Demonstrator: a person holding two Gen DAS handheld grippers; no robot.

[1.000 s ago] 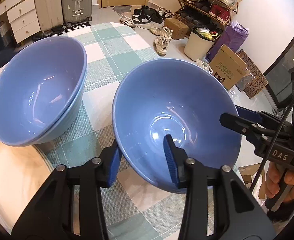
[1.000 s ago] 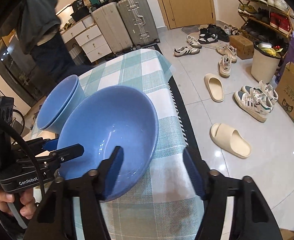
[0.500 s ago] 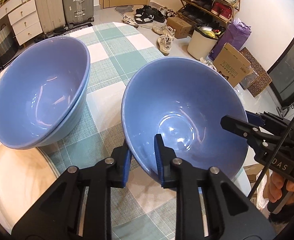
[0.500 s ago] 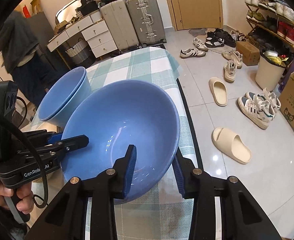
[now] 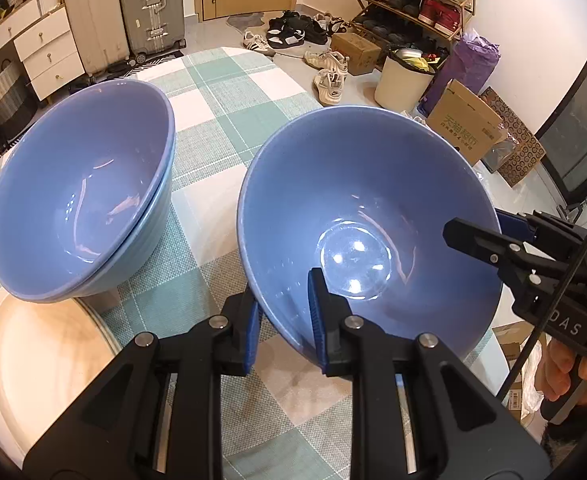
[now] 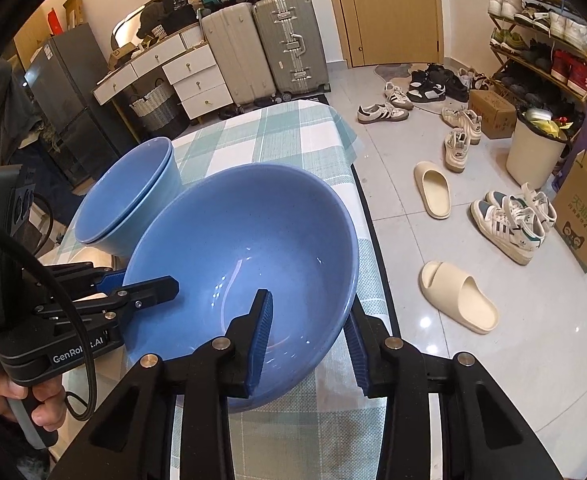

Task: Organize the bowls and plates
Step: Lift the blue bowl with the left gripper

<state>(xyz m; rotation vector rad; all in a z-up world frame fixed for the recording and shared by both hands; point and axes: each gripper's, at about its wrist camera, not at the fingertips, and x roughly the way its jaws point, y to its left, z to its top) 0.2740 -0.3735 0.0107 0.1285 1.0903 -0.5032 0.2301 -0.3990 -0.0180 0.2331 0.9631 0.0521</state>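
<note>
A single blue bowl [image 5: 353,200] [image 6: 245,240] stands at the right side of the checked tablecloth [image 5: 221,120], close to the table's edge. My left gripper [image 5: 283,292] is shut on its near rim, one pad inside and one outside. My right gripper [image 6: 307,306] is shut on the opposite rim in the same way. In the other camera each gripper shows from the side: the right gripper [image 5: 477,226], the left gripper [image 6: 145,280]. A stack of two blue bowls [image 5: 81,200] [image 6: 129,196] stands beside it on the left, apart from it.
Past the table's edge lies a tiled floor with slippers [image 6: 457,300], sneakers [image 6: 509,216], a white bin [image 5: 401,80] and a cardboard box [image 5: 465,128]. Suitcases [image 6: 261,48] and drawers stand behind the table. A bare pale tabletop [image 5: 33,360] shows at the near left.
Both grippers stood open around the single bowl's rim a second ago. They closed on it half a second ago and have held it since. The bowl stays in nearly the same place.
</note>
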